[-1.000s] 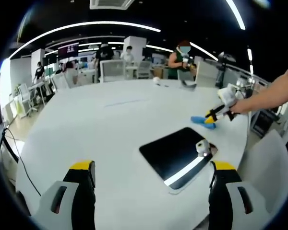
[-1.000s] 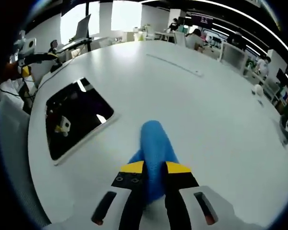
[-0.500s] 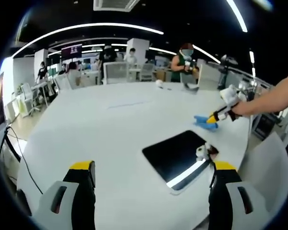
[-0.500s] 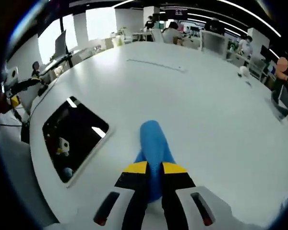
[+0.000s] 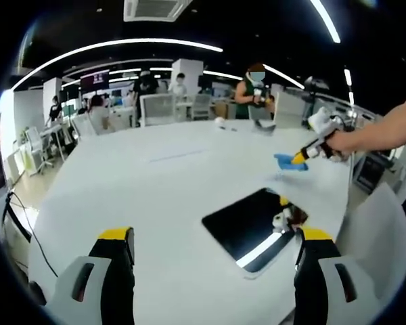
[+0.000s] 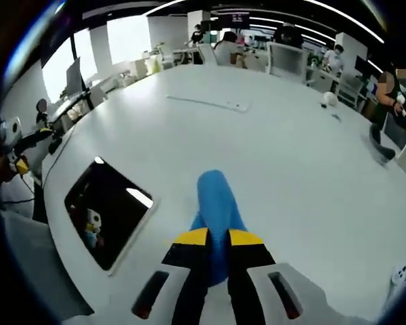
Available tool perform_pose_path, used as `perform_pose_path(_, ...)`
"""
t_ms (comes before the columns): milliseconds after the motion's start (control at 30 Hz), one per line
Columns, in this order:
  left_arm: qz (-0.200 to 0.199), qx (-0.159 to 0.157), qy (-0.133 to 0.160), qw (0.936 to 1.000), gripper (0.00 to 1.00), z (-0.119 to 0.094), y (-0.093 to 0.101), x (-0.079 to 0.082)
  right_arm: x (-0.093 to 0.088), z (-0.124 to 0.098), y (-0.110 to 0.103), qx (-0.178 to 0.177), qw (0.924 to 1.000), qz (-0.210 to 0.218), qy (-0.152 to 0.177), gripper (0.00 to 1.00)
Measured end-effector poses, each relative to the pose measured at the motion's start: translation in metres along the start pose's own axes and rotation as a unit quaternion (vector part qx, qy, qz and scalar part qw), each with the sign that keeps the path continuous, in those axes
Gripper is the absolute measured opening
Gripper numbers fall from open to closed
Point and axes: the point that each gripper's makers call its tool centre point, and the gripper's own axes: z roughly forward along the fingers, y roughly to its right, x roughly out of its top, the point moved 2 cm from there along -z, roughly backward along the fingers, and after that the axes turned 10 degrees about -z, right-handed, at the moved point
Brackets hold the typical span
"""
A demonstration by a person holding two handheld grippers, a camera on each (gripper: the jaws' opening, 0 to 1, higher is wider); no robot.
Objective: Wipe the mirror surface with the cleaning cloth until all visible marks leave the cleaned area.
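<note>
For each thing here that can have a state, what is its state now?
Cloth: held in the right gripper's fingers, above the table, off the mirror.
Mirror: flat on the table, not touched.
Right gripper: shut on the cloth.
Left gripper: open, empty.

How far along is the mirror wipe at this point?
Done: the right gripper is shut on the cloth and holds it above the table. In hand: carrying it, apart from the mirror. Left: all the wiping; the cloth is not yet on the glass. The left gripper is open, holding nothing. I can't make out marks on the mirror.
</note>
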Motion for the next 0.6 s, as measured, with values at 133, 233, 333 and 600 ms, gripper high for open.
perform_pose_path(133, -0.001, -0.002, 0.002, 1.0000, 1.00, -0.001, 0.000, 0.000, -0.003, -0.001, -0.004, -0.003, 1.0000, 0.005, -0.004, 0.04)
perform_pose_path(233, -0.001, -0.005, 0.001, 1.0000, 1.00, -0.002, 0.000, -0.001, -0.004, 0.001, -0.008, -0.001, 0.9999, 0.008, -0.006, 0.04)
perform_pose_path(333, -0.003, -0.007, 0.002, 1.0000, 1.00, -0.004, 0.000, 0.000, -0.003, 0.001, -0.011, -0.001, 0.9999, 0.012, -0.006, 0.04)
perform_pose_path(600, -0.004, -0.007, -0.001, 1.0000, 1.00, -0.005, -0.001, -0.003, -0.002, 0.010, -0.020, -0.002, 0.9996, 0.026, -0.008, 0.04)
